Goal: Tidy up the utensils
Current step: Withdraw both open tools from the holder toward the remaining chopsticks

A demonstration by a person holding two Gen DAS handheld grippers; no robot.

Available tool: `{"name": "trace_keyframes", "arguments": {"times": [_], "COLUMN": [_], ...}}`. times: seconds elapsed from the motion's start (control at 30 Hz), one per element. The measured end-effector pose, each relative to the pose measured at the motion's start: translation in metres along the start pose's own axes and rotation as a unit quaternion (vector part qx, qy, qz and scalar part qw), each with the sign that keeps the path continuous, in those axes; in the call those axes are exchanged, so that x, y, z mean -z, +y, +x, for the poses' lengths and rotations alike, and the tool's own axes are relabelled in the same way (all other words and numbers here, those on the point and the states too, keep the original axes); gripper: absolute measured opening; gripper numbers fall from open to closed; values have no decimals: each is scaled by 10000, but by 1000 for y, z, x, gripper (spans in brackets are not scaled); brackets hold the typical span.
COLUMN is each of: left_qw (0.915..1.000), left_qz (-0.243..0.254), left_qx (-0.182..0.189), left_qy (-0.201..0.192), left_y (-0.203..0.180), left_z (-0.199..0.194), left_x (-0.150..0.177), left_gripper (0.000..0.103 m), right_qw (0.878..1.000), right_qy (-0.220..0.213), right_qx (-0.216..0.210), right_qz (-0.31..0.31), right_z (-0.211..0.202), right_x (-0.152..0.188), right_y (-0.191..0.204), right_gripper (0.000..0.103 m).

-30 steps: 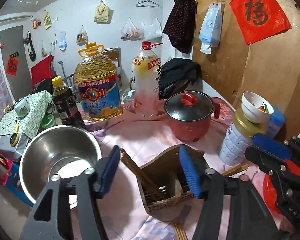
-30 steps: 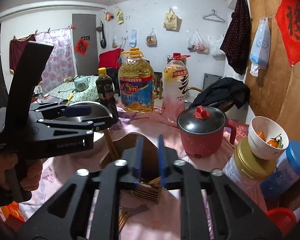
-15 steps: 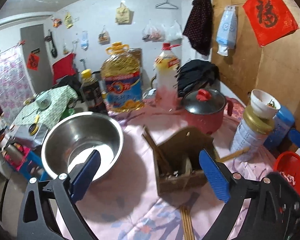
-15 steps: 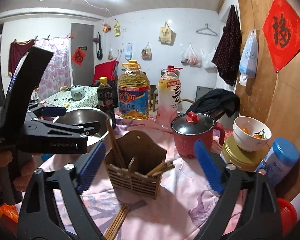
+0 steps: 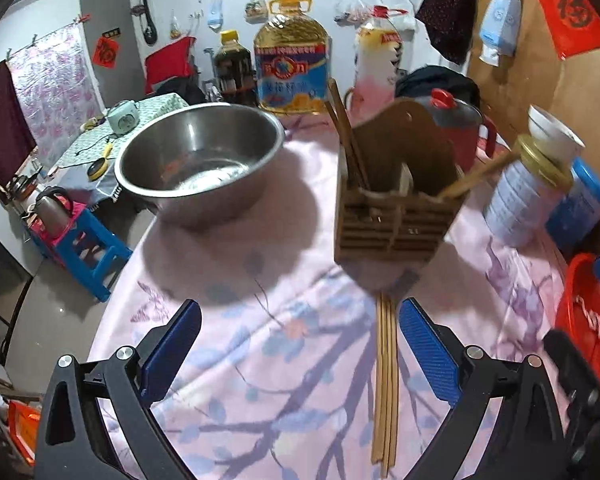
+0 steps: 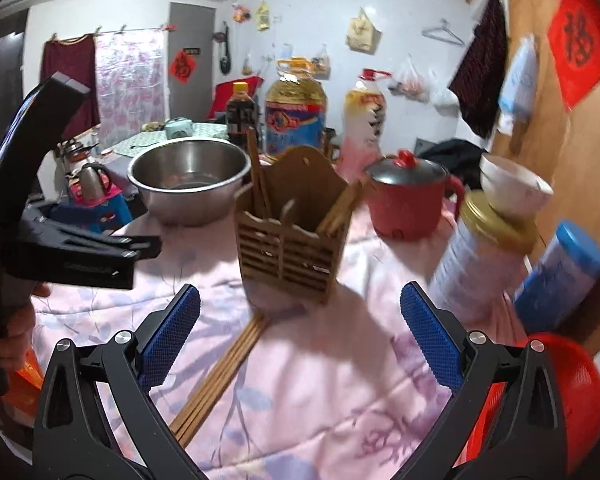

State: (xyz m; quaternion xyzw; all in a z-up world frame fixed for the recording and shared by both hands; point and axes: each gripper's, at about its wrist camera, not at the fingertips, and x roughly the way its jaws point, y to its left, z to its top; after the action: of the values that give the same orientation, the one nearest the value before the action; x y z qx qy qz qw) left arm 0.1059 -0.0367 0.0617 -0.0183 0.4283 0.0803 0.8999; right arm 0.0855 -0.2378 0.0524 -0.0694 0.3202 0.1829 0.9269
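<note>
Pink floral cloth (image 5: 260, 360) covered the table, and nearest its front edge both tools hung empty. The left gripper (image 5: 300, 354) and the right gripper (image 6: 300, 338) had just been opening and now stood spread wide, nothing between the jaws of either; both had drawn back from the wooden utensil holder (image 5: 396, 216), so the last chopsticks look delivered and the next pick-up was due. Loose chopsticks (image 5: 385, 392) lay flat as a bundle on the cloth, their long axis running from the front edge straight toward the holder's base, far ends touching it. Inside the holder other chopsticks stood leaning. Beyond sat a steel bowl (image 5: 200, 160) toward the left edge and a red pot (image 6: 408, 204) toward the right.
</note>
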Motion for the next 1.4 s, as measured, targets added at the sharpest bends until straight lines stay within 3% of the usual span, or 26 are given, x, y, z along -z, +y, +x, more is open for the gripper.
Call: {"name": "trace_keyframes", "arguments": {"times": [0.23,0.37,0.6,0.87,1.0,1.1,1.4], "left_qw": [9995,9992,9985,9972,9958,9944,9901], "left_qz": [303,399,501,320,292,293,453], "left_qx": [15,57,7,-44,-74,-80,-161], "left_qy": [-74,-60,221,680,869,1010,1320], "left_y": [5,11,27,50,55,57,60], "left_z": [-2,0,17,39,45,49,54], "left_x": [17,25,46,71,82,90,112], "left_gripper": [97,97,97,97,97,97,97], "right_qw": [9970,9958,9949,9886,9873,9870,9868], "right_qy": [339,488,856,1366,1351,1382,1612], "right_qx": [215,306,527,276,578,763,137], "right_qz": [655,718,28,566,599,288,-96], "right_z": [-2,1,13,33,35,35,39], "right_x": [17,31,59,71,79,90,121], "right_y": [-3,10,53,47,39,41,76], "right_gripper": [97,97,97,97,96,91,70]}}
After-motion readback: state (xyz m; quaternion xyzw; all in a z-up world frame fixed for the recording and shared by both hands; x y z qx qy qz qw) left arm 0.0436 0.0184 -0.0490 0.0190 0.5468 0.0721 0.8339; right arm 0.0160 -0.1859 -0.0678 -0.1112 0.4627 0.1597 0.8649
